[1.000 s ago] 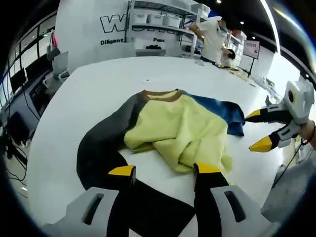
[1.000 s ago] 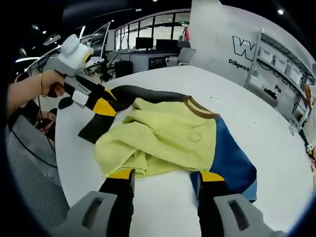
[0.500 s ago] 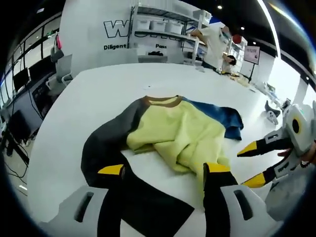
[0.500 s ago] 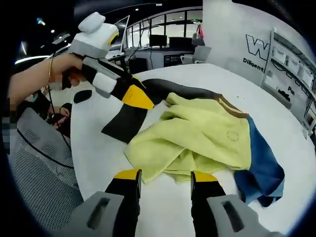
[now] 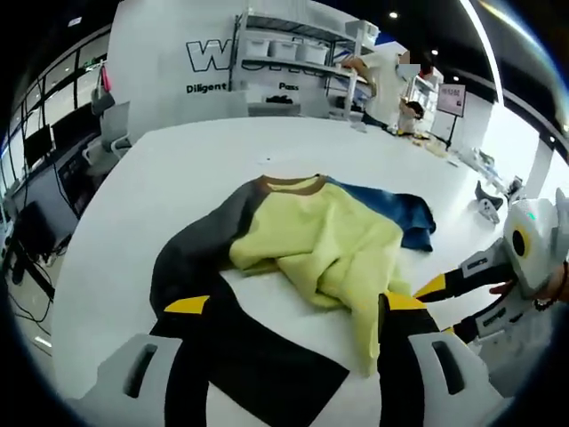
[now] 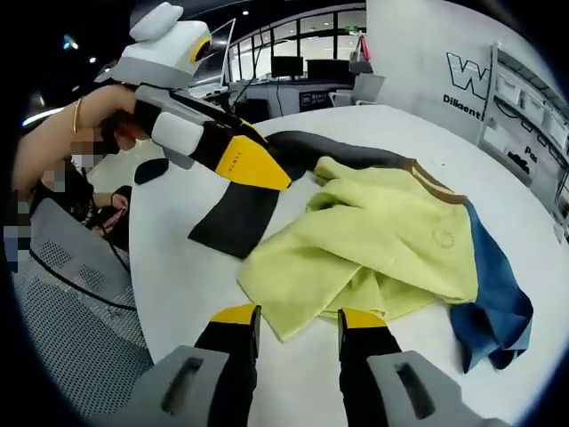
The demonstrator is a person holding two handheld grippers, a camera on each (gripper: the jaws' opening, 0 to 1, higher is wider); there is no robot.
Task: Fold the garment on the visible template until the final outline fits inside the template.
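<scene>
The garment point(image 5: 311, 245) lies crumpled on the white round surface point(image 5: 178, 169), near the edge where the person stands. It is a sweatshirt with a yellow body, a dark sleeve point(image 5: 191, 258) and a blue sleeve point(image 5: 400, 213). In the left gripper view the brown collar is at about 12 o'clock from the yellow part, the dark sleeve runs down toward 7 o'clock, and the blue sleeve is at 2 o'clock. A flat black sheet point(image 5: 267, 365) lies under the lower part of the garment; I judge this is the template, but I cannot be sure.

The left tongs point(image 5: 298, 302) are parted and hold nothing; they hover above the dark sleeve and the black sheet. The right tongs point(image 6: 289, 316) are also parted and empty, just beside the loose yellow hem point(image 6: 293, 302).

The cloth looks soft, light and thick like fleece. I think it will sag and bunch when it is lifted, and it will not keep a shape by itself. It is not fragile, and it should not slip much from the tongs. A good place to grip seems to be the hem corner near the right tongs and the cuff of the dark sleeve, so the body can be spread flat first. Pinching many layers together could drag the whole heap.
</scene>
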